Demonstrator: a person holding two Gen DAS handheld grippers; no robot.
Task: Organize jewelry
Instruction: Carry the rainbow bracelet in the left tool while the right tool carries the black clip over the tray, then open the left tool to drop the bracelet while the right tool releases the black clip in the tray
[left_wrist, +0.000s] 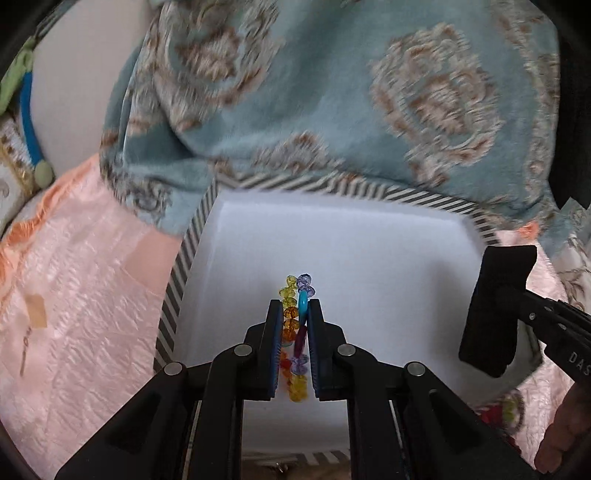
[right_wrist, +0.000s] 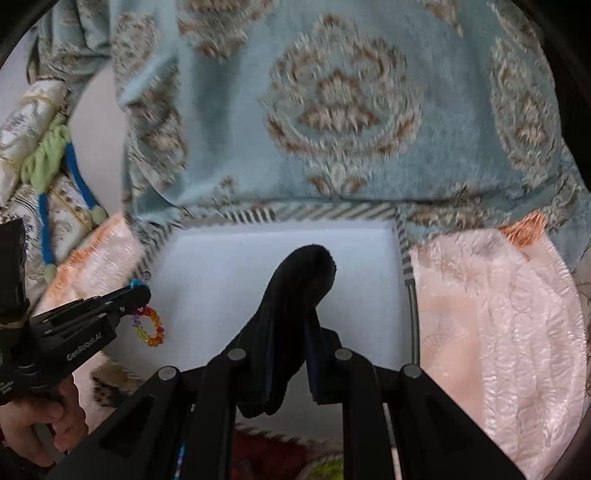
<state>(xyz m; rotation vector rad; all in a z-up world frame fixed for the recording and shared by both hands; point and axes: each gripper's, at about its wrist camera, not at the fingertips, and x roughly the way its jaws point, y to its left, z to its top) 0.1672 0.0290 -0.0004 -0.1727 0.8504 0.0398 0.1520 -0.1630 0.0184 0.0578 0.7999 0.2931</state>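
Jewelry, a rainbow bracelet of faceted plastic beads (left_wrist: 295, 332), is clamped in the left tool (left_wrist: 293, 308) above the white striped-rim box (left_wrist: 369, 240) ahead, unreleased, while the right tool (right_wrist: 291, 332) grips a black fabric pouch (right_wrist: 299, 291), so sorting is barely begun.

The bracelet (left_wrist: 295, 332) at lower centre is strung with glossy, translucent faceted beads that look like plastic or glass. The box (left_wrist: 369, 251) at centre has a smooth matt white inside, like card. The pink cloth (left_wrist: 92, 295) at left is shiny and crinkled, satin-like. The blue patterned fabric (left_wrist: 314, 92) across the top looks soft and woven. The black pouch (right_wrist: 299, 295) at centre is matt, velvety cloth.
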